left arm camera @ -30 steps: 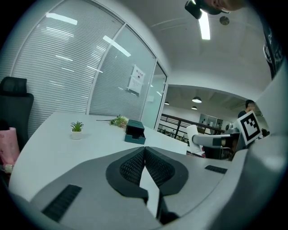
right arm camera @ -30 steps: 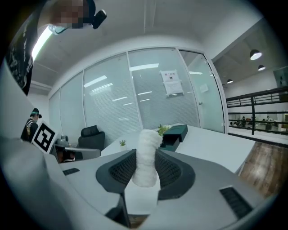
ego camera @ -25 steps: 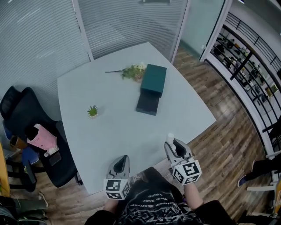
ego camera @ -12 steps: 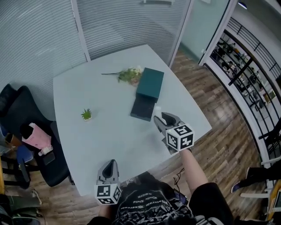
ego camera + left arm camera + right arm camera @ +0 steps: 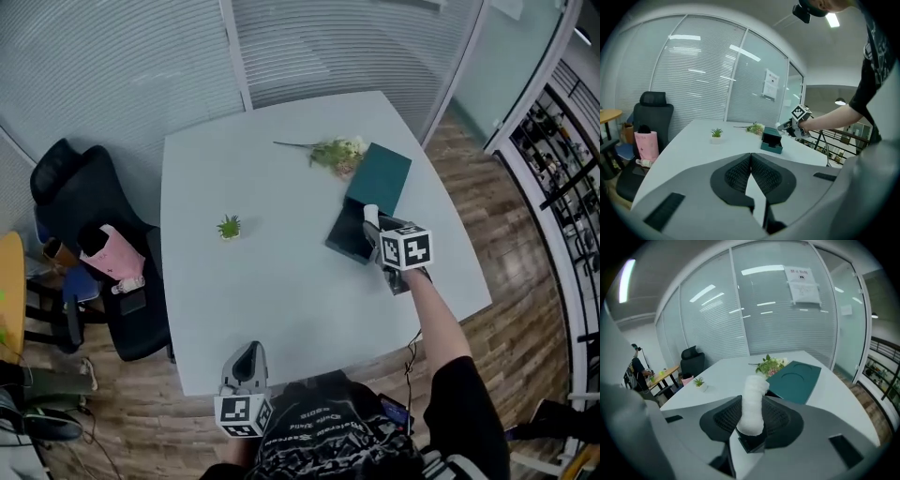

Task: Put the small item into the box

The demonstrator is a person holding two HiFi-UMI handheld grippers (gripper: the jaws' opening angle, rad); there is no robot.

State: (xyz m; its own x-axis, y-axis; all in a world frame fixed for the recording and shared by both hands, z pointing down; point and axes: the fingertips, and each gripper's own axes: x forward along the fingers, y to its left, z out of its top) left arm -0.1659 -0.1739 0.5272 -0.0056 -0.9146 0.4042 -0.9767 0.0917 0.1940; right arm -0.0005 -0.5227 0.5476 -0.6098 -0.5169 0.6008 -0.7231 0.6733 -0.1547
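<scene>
A small white roll (image 5: 752,401) stands upright between the pads of my right gripper (image 5: 752,414), which is shut on it. In the head view that gripper (image 5: 375,225) hangs over the near end of the open dark box (image 5: 345,237), with the white roll (image 5: 371,215) at its tip. The teal lid (image 5: 380,176) lies against the box's far side. My left gripper (image 5: 249,350) rests at the table's near edge, far from the box, its jaws shut and empty (image 5: 751,157). From there the box (image 5: 771,140) shows far off.
A tiny potted plant (image 5: 229,227) sits left of centre on the pale table (image 5: 272,281). A flower sprig (image 5: 333,152) lies beyond the lid. A black chair (image 5: 94,234) with a pink bag (image 5: 111,255) stands at the table's left. Glass walls close the back.
My right gripper has carried the white roll from the table's near edge forward to over the box. The left gripper has stayed at the near edge.
</scene>
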